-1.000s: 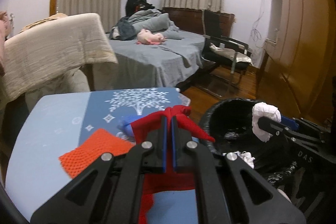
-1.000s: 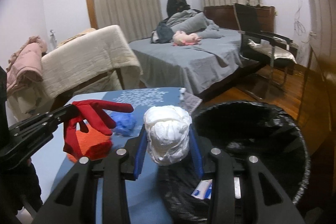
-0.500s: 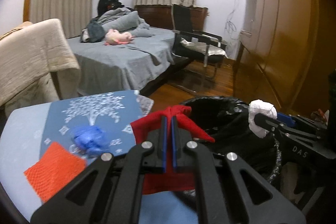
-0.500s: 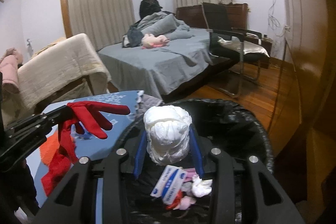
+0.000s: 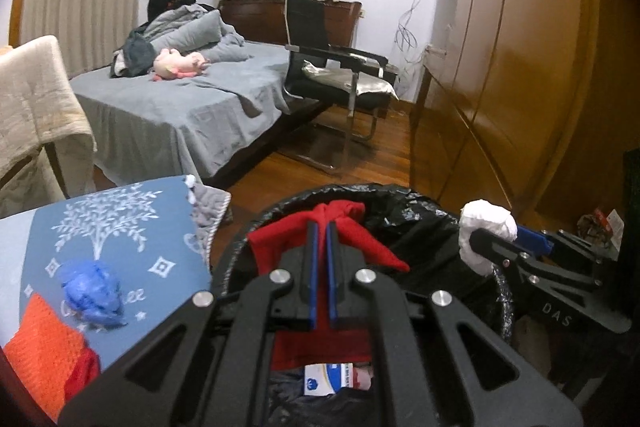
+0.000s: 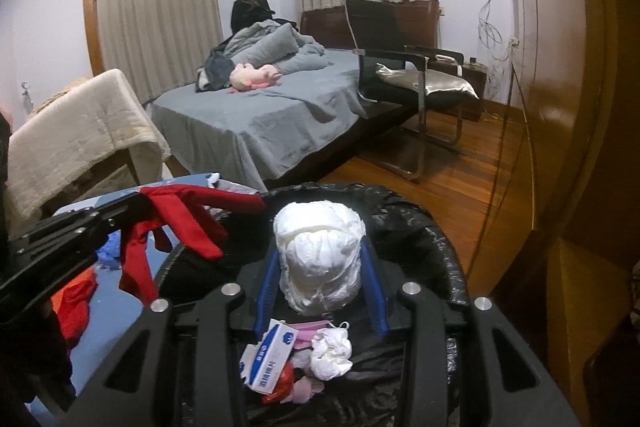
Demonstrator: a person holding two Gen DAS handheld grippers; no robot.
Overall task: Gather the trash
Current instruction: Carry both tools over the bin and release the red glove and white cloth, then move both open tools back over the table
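Observation:
My left gripper (image 5: 320,227) is shut on a red glove (image 5: 276,243) and holds it over the near rim of the black-lined bin (image 5: 424,223). In the right wrist view the glove (image 6: 180,215) hangs from the left gripper (image 6: 140,199) at the bin's left edge. My right gripper (image 6: 320,259) is shut on a white wad of paper (image 6: 320,251) above the bin (image 6: 432,247). It also shows in the left wrist view (image 5: 480,233) with the wad (image 5: 484,227). A small carton (image 6: 268,359) and tissues (image 6: 332,351) lie inside the bin.
A blue crumpled wad (image 5: 92,291) and an orange mesh cloth (image 5: 44,351) lie on the blue-clothed table (image 5: 120,219) left of the bin. Beyond are a grey bed (image 5: 180,103), a black chair (image 5: 332,67) and a wooden wardrobe (image 5: 520,67).
Both grippers have moved right from over the table to above the bin, still carrying the glove and the white wad. Bin contents now show below.

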